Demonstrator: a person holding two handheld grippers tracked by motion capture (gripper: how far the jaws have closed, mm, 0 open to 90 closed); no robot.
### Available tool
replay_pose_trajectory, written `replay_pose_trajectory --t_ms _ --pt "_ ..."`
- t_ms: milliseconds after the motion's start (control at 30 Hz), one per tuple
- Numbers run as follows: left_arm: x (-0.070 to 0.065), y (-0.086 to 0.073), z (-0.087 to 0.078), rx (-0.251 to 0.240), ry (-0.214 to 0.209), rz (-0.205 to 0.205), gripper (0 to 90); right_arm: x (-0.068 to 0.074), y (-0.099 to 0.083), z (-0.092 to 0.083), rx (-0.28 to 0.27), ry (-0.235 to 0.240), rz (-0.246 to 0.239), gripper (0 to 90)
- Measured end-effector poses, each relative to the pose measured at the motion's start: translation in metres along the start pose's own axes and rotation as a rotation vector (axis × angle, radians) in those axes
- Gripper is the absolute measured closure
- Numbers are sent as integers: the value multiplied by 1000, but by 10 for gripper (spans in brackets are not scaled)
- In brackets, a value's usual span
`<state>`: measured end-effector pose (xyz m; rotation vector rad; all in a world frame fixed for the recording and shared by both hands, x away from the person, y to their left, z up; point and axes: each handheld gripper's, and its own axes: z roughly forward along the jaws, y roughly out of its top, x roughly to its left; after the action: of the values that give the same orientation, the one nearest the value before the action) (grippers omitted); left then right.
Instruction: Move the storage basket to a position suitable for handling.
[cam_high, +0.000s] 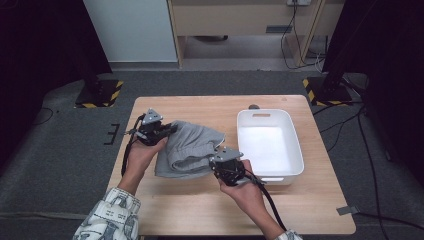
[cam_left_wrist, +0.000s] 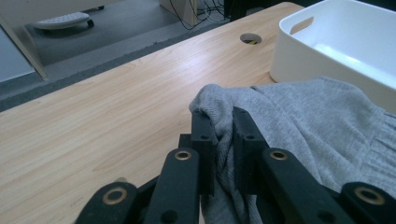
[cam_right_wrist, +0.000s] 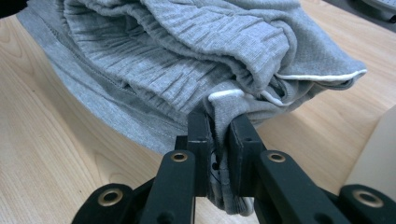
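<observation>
Currently the grey garment (cam_high: 187, 150), clamped by left gripper (cam_high: 167, 131) and right gripper (cam_high: 216, 161), is stretched ten-to-four, with the white bin (cam_high: 295, 145) at three o'clock.

Garment (cam_high: 187, 150) on table (cam_high: 200, 210), left of tub (cam_high: 270, 145); left gripper (cam_high: 167, 131) at its left edge, right gripper (cam_high: 216, 161) at right.

A light wooden table (cam_high: 200, 102) stands on grey carpet (cam_high: 60, 150), with 2 black stand bases edged in yellow-black hazard tape (cam_high: 97, 94) off its far corners, a pale panel (cam_high: 130, 30) and a wooden cabinet (cam_high: 240, 17) behind, dark curtains at both sides.
</observation>
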<state>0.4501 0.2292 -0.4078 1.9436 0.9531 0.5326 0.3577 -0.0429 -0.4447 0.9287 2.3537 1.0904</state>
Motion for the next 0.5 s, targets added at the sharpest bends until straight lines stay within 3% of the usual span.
replay_pose_trajectory --t_ms 500 --pt "0 16 -7 -21 6 6 813 -7 12 -8 -9 -5 -5 810"
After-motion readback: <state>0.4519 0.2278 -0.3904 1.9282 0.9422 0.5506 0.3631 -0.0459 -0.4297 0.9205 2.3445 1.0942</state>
